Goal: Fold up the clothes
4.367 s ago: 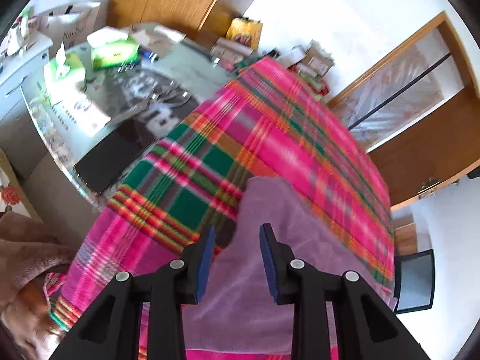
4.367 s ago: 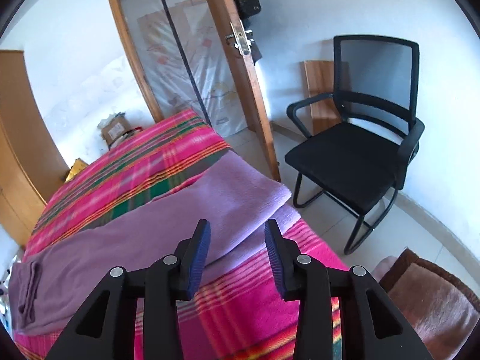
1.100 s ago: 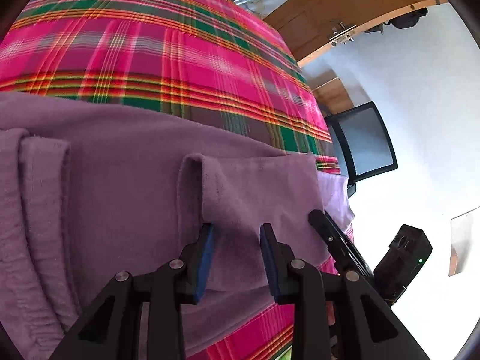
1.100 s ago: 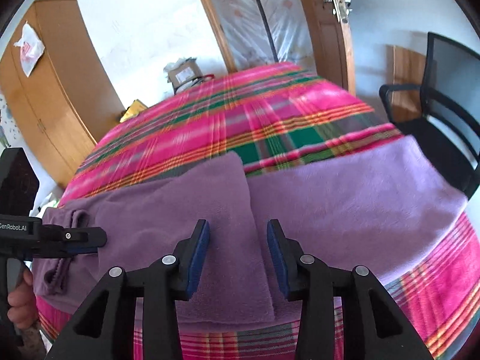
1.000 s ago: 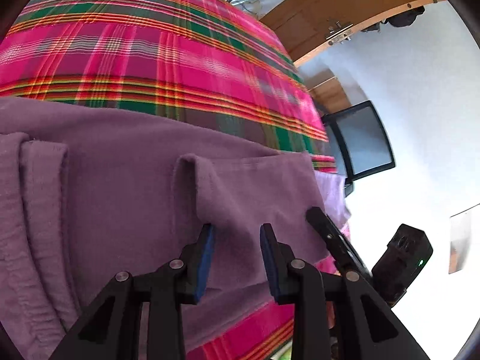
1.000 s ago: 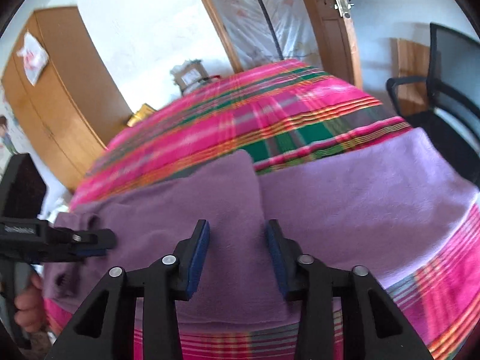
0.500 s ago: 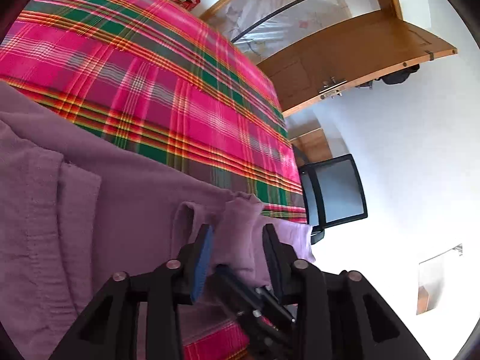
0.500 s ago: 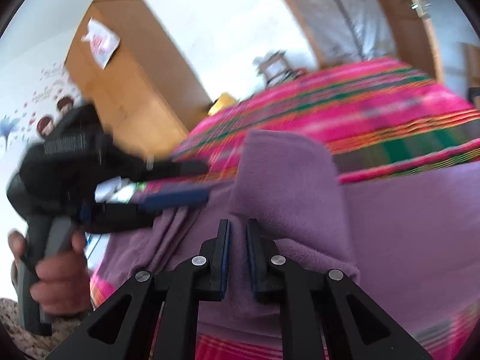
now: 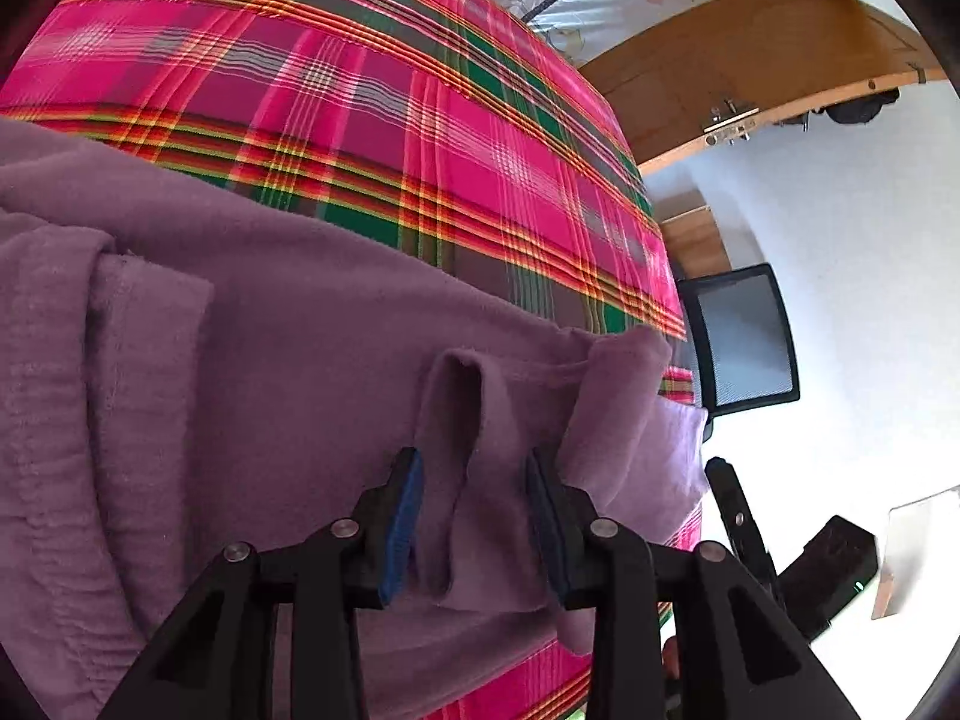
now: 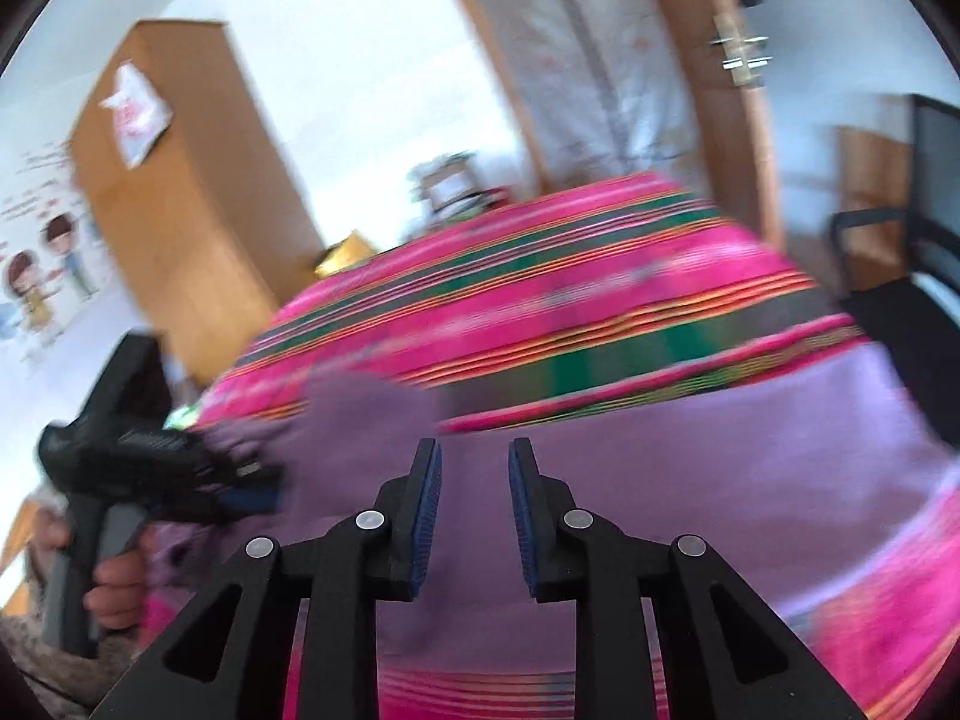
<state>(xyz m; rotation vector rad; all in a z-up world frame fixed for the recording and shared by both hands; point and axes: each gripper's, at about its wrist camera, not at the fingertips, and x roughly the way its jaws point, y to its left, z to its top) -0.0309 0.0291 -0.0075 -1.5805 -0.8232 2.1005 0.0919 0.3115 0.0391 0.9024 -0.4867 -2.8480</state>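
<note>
Two claws over one purple garment [image 9: 288, 324], spread on the plaid bedspread [image 9: 372, 96]. Left claw [image 9: 474, 516] stands wide with a raised fold of fabric between the pads; I can't tell if they pinch it. Right claw [image 10: 471, 510] has just been opening, nothing between its pads, garment below. Risk: the fold slips and flops back toward 3 o'clock, undoing the crease. Left claw tilts steeply down, hand [image 10: 111, 591] at 8 o'clock in the right view; right tilts less.
</note>
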